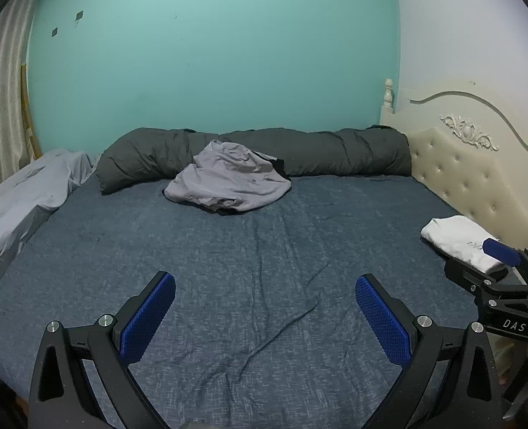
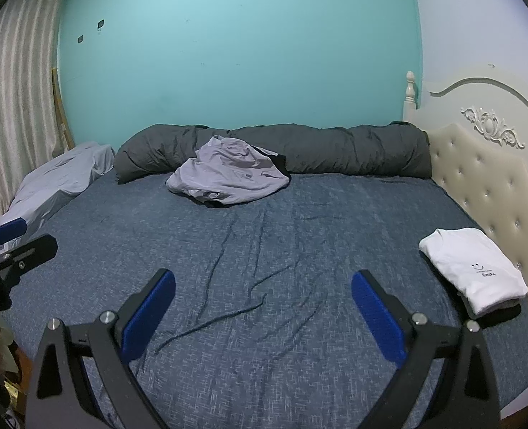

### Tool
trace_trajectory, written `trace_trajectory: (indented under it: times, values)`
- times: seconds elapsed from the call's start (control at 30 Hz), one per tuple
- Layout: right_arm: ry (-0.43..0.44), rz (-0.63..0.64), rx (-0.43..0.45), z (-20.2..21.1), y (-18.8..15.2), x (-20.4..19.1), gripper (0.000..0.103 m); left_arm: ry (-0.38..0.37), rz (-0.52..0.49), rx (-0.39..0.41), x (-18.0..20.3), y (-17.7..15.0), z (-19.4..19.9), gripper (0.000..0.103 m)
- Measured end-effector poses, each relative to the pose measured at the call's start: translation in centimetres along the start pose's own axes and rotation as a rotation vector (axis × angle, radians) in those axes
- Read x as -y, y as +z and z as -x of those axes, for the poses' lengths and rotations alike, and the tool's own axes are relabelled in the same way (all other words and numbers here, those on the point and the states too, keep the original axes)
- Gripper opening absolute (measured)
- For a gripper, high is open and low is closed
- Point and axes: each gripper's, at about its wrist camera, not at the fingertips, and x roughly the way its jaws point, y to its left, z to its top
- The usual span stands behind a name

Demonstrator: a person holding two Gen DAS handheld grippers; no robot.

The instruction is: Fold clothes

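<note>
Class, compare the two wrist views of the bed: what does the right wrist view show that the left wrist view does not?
Only the right wrist view shows the whole folded white shirt with its small smiley print, unobstructed, and the left gripper from the side at the left edge. Only the left wrist view shows the right gripper from the side, covering part of that shirt, with "DAS" on its body. Both show the blue bedsheet, the crumpled grey garment against the dark rolled duvet, the cream headboard, and open jaws holding nothing.
</note>
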Motion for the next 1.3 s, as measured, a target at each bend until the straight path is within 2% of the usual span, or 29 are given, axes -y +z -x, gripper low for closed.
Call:
trace_trajectory:
  times: [1.3]
  values:
    - [-0.006,-0.004,0.002,0.5,0.2,0.8,0.099,0.02,-0.016,-0.01,1.1,-0.9,-0.2,0.103]
